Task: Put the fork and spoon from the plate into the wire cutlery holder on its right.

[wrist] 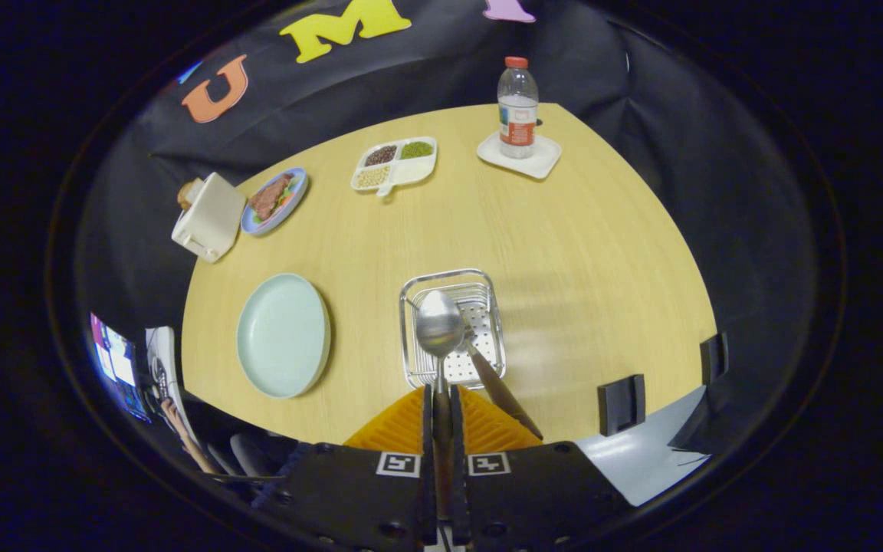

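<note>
While the gripper (pixel 441 399) is hovering over the wire cutlery holder (pixel 453 328), jaws are clamping the spoon (pixel 440 326) by its handle, bowl up. Fork (pixel 499 383) is already leaning inside the holder. Pale green plate (pixel 283 335) is sitting bare, near desk's (pixel 564 253) front-left edge.

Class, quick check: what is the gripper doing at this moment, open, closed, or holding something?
Gripper: closed on the spoon handle, bowl held over the wire cutlery holder.
</note>
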Action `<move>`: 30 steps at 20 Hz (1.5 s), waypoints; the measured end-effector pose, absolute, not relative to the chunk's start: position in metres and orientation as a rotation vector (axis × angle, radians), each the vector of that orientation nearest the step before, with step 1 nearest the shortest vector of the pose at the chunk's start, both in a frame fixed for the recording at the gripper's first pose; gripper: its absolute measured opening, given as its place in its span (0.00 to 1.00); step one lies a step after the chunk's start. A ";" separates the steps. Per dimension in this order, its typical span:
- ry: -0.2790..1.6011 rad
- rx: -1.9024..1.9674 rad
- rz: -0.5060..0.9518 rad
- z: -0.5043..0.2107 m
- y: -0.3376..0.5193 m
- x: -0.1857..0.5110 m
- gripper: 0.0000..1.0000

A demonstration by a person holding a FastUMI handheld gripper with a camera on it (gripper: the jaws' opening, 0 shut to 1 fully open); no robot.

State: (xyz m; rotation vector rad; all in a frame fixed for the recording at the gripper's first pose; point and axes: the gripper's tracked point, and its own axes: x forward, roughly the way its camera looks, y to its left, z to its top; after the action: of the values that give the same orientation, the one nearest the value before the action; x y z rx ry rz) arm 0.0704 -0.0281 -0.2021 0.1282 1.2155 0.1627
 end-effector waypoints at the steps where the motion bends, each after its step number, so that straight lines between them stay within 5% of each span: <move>1: 1.190 0.139 0.166 -0.194 -0.028 0.074 0.11; 8: 1.104 0.049 0.146 -0.187 -0.029 0.075 0.37; 14: 0.866 -0.128 0.112 -0.147 -0.035 0.091 0.45; 25: 0.526 -0.060 0.019 -0.074 0.009 0.051 0.97; 30: 0.437 0.040 0.067 -0.056 0.042 0.009 0.97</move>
State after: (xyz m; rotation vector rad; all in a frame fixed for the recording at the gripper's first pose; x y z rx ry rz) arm 0.0090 0.0425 -0.0560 0.0396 0.4365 0.0671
